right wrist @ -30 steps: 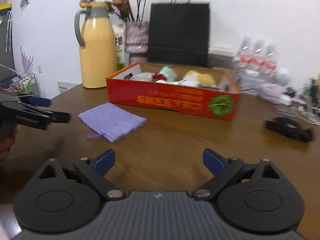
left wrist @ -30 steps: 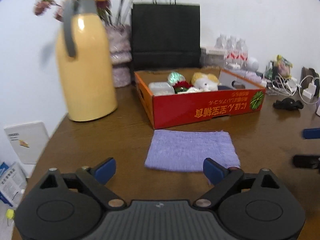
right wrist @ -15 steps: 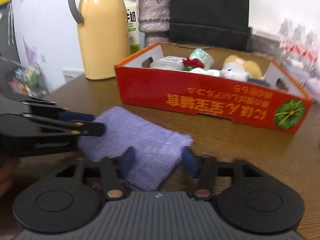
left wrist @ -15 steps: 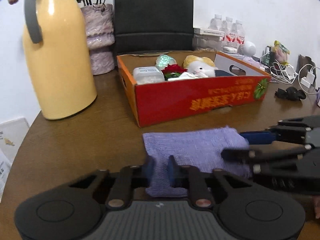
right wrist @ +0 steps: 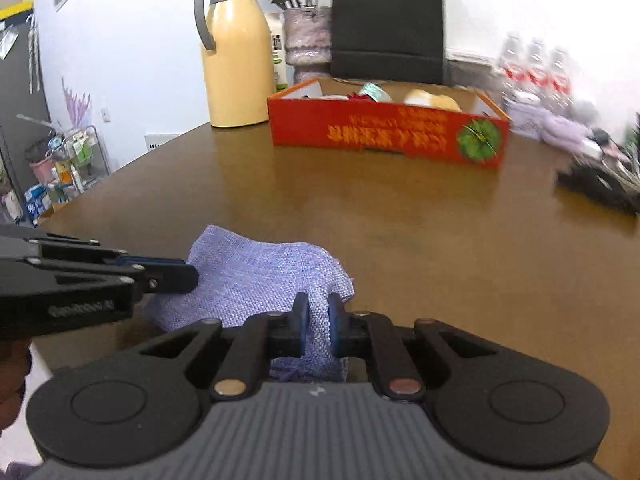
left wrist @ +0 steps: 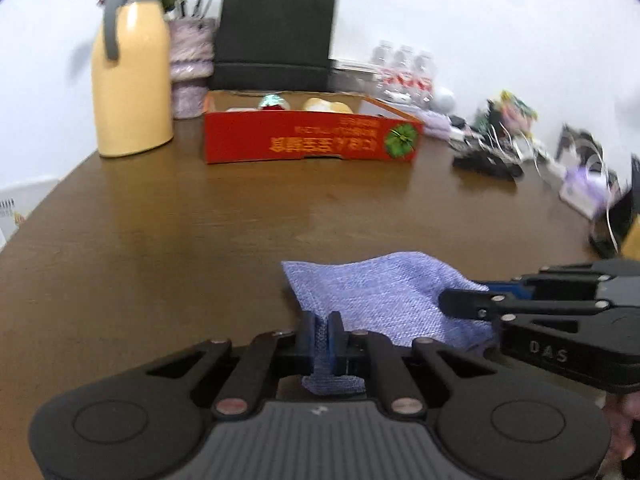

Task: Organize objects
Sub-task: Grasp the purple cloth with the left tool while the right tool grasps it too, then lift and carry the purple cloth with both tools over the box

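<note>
A purple cloth [left wrist: 380, 296] hangs between both grippers above the brown table [left wrist: 200, 240]. My left gripper [left wrist: 322, 338] is shut on the cloth's near left corner. My right gripper [right wrist: 318, 322] is shut on the cloth [right wrist: 256, 276] at its near right corner. The right gripper also shows at the right of the left wrist view [left wrist: 472, 300], and the left gripper shows at the left of the right wrist view [right wrist: 176, 276]. A red cardboard box [left wrist: 312, 138] with a plush toy and small items stands farther back on the table.
A yellow thermos jug [left wrist: 130, 68], a vase of flowers [left wrist: 190, 76] and a black paper bag [left wrist: 276, 36] stand behind the box. Water bottles [left wrist: 404, 68], cables and a black object [left wrist: 486, 164] lie at the right. The table's left edge is near.
Both grippers closed on the cloth's near corners, then pulled it back from the box, lifting it toward the near side of the table.
</note>
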A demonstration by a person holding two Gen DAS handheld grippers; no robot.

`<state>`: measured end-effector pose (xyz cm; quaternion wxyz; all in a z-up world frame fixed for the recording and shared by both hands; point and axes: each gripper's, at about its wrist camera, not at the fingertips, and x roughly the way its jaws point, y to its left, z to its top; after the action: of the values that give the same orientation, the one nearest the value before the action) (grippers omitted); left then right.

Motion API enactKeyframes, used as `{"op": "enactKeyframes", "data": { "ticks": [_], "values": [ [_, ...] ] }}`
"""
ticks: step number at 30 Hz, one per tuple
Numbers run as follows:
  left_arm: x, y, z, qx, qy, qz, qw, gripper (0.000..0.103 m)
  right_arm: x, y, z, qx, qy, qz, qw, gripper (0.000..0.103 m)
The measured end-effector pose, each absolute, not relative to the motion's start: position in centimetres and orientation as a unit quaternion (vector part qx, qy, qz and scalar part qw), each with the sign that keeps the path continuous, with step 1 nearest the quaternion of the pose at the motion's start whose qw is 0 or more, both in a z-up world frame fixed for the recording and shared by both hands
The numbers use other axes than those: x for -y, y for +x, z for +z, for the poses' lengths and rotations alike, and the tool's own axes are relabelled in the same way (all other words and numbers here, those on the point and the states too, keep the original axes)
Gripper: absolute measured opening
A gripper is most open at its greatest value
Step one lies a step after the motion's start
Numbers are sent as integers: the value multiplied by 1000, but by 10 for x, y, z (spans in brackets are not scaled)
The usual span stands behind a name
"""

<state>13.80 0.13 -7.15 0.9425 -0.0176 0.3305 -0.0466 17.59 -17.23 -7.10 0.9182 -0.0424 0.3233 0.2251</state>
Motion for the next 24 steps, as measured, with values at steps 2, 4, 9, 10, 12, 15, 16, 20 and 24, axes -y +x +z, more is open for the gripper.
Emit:
{"op": "enactKeyframes", "data": {
  "ticks": [2, 4, 9, 10, 12, 15, 16, 20, 24],
  "values": [
    [9, 134, -70, -331, 0, -49, 942, 16, 180, 159, -72, -312, -48, 213, 925, 14],
    [12, 133, -71, -335, 4, -44, 941, 26, 182, 154, -73, -305, -64, 195, 930, 26],
    [13, 138, -76, -329, 6, -39, 943, 36, 185, 156, -77, -302, -61, 189, 932, 35],
    [14, 138, -77, -331, 8, -40, 943, 36, 185, 157, -77, -301, -55, 188, 933, 35],
    [14, 140, -77, -333, 7, -44, 942, 20, 186, 157, -79, -299, -48, 186, 935, 35],
    [14, 140, -77, -331, 12, -39, 943, 7, 186, 156, -79, -296, -43, 188, 936, 26],
    [15, 140, -77, -329, 14, -37, 943, 6, 188, 156, -78, -294, -39, 188, 936, 24],
    [15, 137, -73, -322, 7, -43, 946, 3, 196, 161, -78, -296, -19, 192, 936, 19],
    [13, 144, -59, -307, -2, -51, 950, 2, 196, 165, -75, -289, -9, 197, 937, 13]
  ]
}}
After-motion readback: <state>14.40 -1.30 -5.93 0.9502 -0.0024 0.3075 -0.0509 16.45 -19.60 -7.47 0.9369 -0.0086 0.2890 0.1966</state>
